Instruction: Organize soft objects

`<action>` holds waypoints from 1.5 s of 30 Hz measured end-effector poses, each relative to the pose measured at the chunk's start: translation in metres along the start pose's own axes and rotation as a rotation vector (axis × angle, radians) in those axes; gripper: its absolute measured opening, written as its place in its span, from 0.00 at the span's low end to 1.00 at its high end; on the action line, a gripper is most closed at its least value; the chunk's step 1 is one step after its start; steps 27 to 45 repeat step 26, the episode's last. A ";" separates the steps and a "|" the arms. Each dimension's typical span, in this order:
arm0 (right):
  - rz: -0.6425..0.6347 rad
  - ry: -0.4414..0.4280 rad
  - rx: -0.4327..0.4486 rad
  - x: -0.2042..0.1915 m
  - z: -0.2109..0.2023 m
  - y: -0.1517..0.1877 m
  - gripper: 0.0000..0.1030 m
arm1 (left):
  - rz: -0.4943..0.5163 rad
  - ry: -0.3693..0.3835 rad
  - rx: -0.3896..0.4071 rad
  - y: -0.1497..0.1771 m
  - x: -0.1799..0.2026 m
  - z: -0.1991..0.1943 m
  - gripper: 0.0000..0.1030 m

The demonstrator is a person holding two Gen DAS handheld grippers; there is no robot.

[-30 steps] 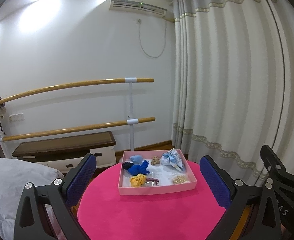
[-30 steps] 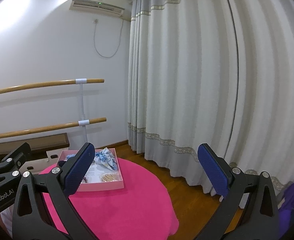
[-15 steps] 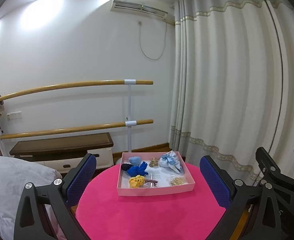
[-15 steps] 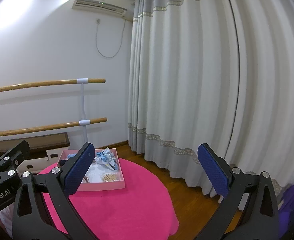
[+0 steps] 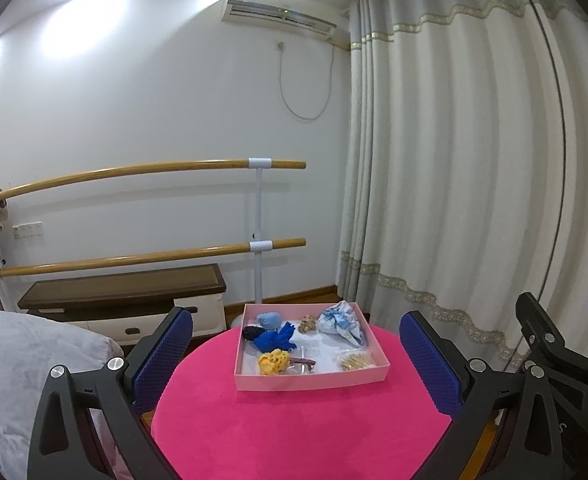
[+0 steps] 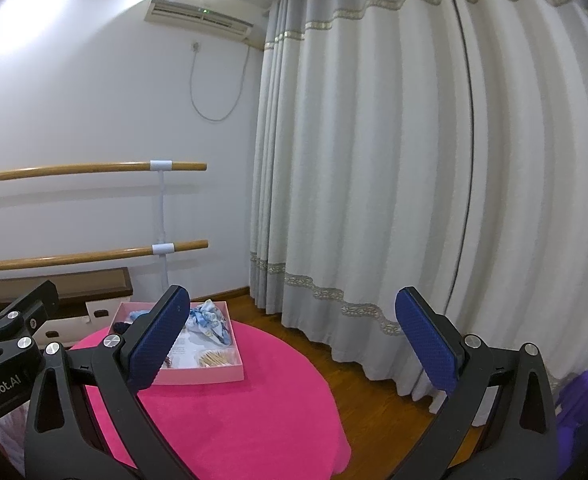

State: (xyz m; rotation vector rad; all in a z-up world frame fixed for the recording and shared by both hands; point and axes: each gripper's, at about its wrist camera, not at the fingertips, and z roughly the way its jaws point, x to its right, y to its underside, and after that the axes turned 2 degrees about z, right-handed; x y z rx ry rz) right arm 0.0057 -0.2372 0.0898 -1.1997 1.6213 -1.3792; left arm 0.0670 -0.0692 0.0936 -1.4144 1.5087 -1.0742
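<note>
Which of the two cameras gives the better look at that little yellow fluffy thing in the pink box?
The left wrist view. There the yellow fluffy thing lies in plain sight near the front wall of the pink box, between the open fingers. In the right wrist view the gripper's left finger covers that part of the box, so it cannot be seen.

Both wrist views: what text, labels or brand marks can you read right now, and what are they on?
"enRobot.AI": on the black frame of the left gripper, cut off at the picture's edge.
"S": lone letter on the right gripper's frame, rest out of view.
Air conditioner: orange and blue stickers, too small to read.
Printed sheet in the pink box: print too small to read.
</note>
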 end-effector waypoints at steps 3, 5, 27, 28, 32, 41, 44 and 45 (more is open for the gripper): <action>0.000 -0.005 -0.003 -0.002 0.000 0.000 1.00 | 0.001 -0.007 0.002 -0.001 0.001 -0.002 1.00; 0.001 -0.003 -0.001 -0.001 0.000 0.000 1.00 | 0.002 -0.009 0.003 -0.001 0.001 -0.003 1.00; -0.011 0.001 0.004 -0.002 0.002 0.001 1.00 | 0.001 -0.021 0.002 0.000 0.002 -0.004 1.00; -0.011 0.001 0.004 -0.002 0.002 0.001 1.00 | 0.001 -0.021 0.002 0.000 0.002 -0.004 1.00; -0.011 0.001 0.004 -0.002 0.002 0.001 1.00 | 0.001 -0.021 0.002 0.000 0.002 -0.004 1.00; -0.011 0.001 0.004 -0.002 0.002 0.001 1.00 | 0.001 -0.021 0.002 0.000 0.002 -0.004 1.00; -0.011 0.001 0.004 -0.002 0.002 0.001 1.00 | 0.001 -0.021 0.002 0.000 0.002 -0.004 1.00; -0.011 0.001 0.004 -0.002 0.002 0.001 1.00 | 0.001 -0.021 0.002 0.000 0.002 -0.004 1.00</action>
